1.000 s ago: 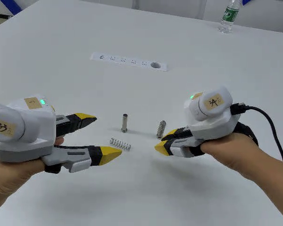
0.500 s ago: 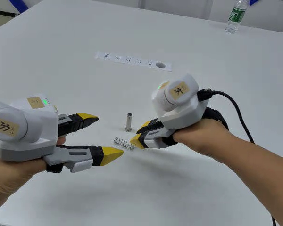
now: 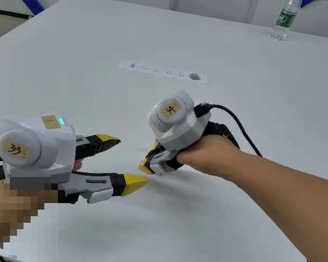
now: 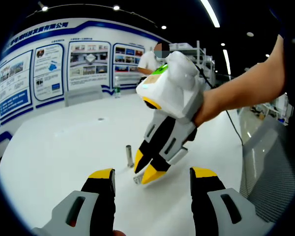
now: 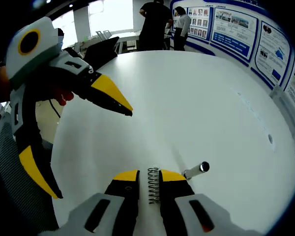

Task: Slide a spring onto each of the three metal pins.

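Observation:
A loose spring [image 5: 153, 186] lies on the white table [image 3: 87, 82] between the jaws of my right gripper [image 5: 149, 178], which are drawn in narrow around it. A short upright metal pin [image 5: 196, 170] stands just right of those jaws. In the left gripper view the pin [image 4: 130, 156] stands behind the right gripper [image 4: 145, 169], whose tips point down at the table with the spring [image 4: 137, 180] at them. My left gripper [image 3: 128, 162] hovers open a little to the left, holding nothing. In the head view the right gripper [image 3: 147, 166] and hand cover the pin.
A white power strip [image 3: 164, 71] lies further back on the table. A water bottle [image 3: 287, 19] stands at the far right edge. The right gripper's black cable [image 3: 235, 123] trails over the forearm. People [image 5: 157, 19] stand beyond the table.
My right gripper has swung left, from beside the upright spring to down over the lying spring, hiding the pin in the head view. The left gripper has stayed open in place.

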A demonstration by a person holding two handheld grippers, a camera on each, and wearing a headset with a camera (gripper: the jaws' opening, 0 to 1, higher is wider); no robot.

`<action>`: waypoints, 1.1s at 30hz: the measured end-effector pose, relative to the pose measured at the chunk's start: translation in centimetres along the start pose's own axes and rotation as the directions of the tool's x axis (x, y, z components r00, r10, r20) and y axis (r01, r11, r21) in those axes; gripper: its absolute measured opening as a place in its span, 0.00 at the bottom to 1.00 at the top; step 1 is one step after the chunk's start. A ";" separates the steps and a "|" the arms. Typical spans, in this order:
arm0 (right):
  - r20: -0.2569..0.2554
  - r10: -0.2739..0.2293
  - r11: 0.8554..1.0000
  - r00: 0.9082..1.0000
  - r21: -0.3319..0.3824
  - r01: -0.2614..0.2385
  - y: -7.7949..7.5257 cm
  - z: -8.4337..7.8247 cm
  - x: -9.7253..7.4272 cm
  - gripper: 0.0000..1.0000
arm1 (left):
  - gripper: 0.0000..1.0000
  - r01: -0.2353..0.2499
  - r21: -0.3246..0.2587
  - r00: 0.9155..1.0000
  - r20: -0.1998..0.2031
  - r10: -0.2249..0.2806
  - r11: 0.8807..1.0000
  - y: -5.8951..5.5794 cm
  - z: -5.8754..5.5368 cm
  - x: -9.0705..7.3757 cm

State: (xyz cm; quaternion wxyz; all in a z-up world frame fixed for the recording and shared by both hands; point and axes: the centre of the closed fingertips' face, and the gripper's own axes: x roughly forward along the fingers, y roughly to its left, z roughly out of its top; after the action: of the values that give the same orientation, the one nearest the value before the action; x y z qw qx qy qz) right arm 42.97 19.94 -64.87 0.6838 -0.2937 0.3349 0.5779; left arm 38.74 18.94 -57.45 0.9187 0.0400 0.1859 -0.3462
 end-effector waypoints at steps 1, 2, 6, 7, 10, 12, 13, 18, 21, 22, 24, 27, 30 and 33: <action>0.000 -0.001 1.000 1.000 0.001 0.001 -0.1 0.1 0.1 0.17 | 0.63 0.000 0.000 1.000 -0.001 0.000 1.000 0.0 0.0 -0.1; -0.003 -0.002 1.000 1.000 0.002 0.002 -0.2 0.1 0.2 0.17 | 0.62 -0.001 -0.001 1.000 -0.001 0.001 1.000 0.0 -0.1 -0.1; -0.035 -0.001 1.000 0.999 0.003 0.001 -0.3 -0.4 0.7 0.17 | 0.62 -0.004 -0.001 1.000 -0.005 0.004 1.000 0.1 -0.3 -0.2; -0.048 0.000 1.000 0.999 0.007 0.001 -0.3 -0.6 0.8 0.17 | 0.62 -0.004 -0.002 1.000 -0.005 0.004 1.000 0.1 -0.3 -0.3; -0.050 0.005 1.000 0.999 0.016 -0.004 -0.3 -0.7 1.0 0.17 | 0.62 -0.005 -0.004 1.000 -0.004 0.005 1.000 0.1 -0.3 -0.3; -0.051 0.005 1.000 0.999 0.018 -0.004 -0.2 -0.6 1.2 0.17 | 0.62 -0.005 -0.004 1.000 -0.005 0.005 1.000 0.1 -0.3 -0.3; -0.052 0.008 1.000 0.999 0.021 -0.007 -0.2 -0.6 1.2 0.17 | 0.62 -0.005 -0.005 1.000 -0.005 0.005 1.000 0.0 -0.3 -0.3; -0.071 0.015 1.000 0.997 0.016 -0.014 0.0 -1.1 1.4 0.15 | 0.62 -0.007 -0.006 1.000 -0.006 0.007 1.000 0.1 -0.3 -0.3; -0.072 0.013 1.000 0.997 0.022 -0.012 -0.1 -1.1 1.5 0.14 | 0.62 -0.007 -0.008 1.000 -0.008 0.007 1.000 0.1 -0.4 -0.3; -0.070 0.019 1.000 0.997 0.021 -0.017 0.0 -1.1 1.5 0.13 | 0.62 -0.006 -0.007 1.000 -0.009 0.006 1.000 0.0 -0.4 -0.3; -0.070 0.012 1.000 0.998 0.022 -0.011 0.0 -1.1 1.5 0.12 | 0.62 -0.005 -0.008 1.000 -0.008 0.005 1.000 0.0 -0.3 -0.3; -0.066 0.012 0.999 0.998 0.030 -0.010 0.2 -1.1 1.2 0.12 | 0.61 -0.005 -0.009 1.000 -0.008 0.005 1.000 -0.1 -0.4 -0.3; -0.045 0.015 0.999 0.999 0.037 -0.013 0.5 -0.9 0.4 0.12 | 0.61 -0.003 -0.009 1.000 -0.009 0.003 1.000 -0.1 -0.4 -0.3; -0.010 0.013 0.999 1.000 0.045 -0.013 0.7 -0.4 -0.6 0.12 | 0.61 0.000 -0.010 1.000 -0.009 0.000 1.000 -0.3 -0.4 -0.2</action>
State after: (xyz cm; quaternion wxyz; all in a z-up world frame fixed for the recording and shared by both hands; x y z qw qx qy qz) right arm 42.13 19.33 -64.64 0.6847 -0.2791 0.3529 0.5733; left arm 38.31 18.94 -57.79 0.9179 0.0371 0.1919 -0.3453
